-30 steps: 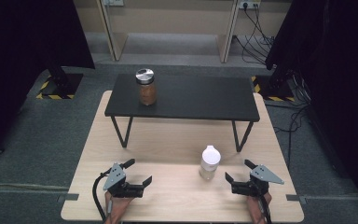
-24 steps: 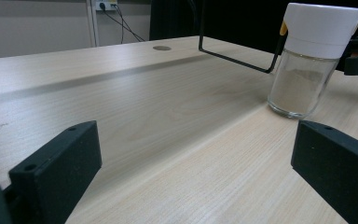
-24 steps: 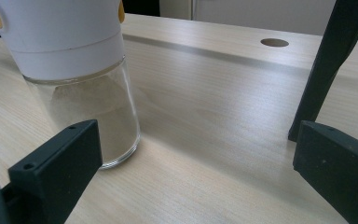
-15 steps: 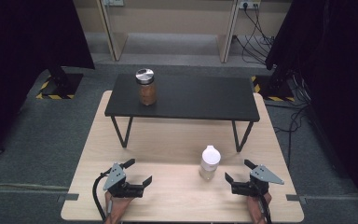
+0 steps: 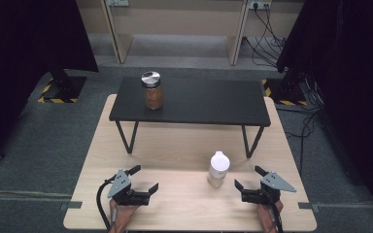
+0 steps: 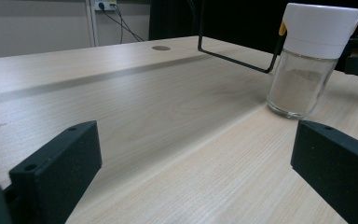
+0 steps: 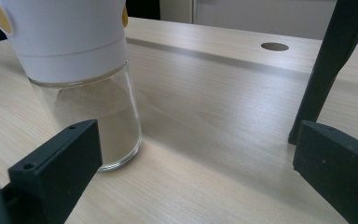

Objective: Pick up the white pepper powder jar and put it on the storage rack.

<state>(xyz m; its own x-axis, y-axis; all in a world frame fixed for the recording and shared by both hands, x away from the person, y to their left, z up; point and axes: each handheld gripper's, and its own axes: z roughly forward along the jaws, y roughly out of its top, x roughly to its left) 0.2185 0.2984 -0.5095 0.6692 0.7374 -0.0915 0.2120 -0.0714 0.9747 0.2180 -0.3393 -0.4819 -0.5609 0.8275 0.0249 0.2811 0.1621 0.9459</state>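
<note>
Your right gripper [image 5: 245, 178], jaws wide and empty, sits just right of the upright white-capped glass jar [image 5: 218, 169] at the lower centre of the high view, nearer it than your left gripper [image 5: 144, 179], equally wide open at lower left.

Two jars stand in sight, one white-capped [image 5: 218, 168] and one metal-lidded [image 5: 152, 90], with two grippers, left [image 5: 142, 179] and right [image 5: 248, 179], one black shelf [image 5: 189, 102] and, seemingly, one table [image 5: 175, 145].
</note>
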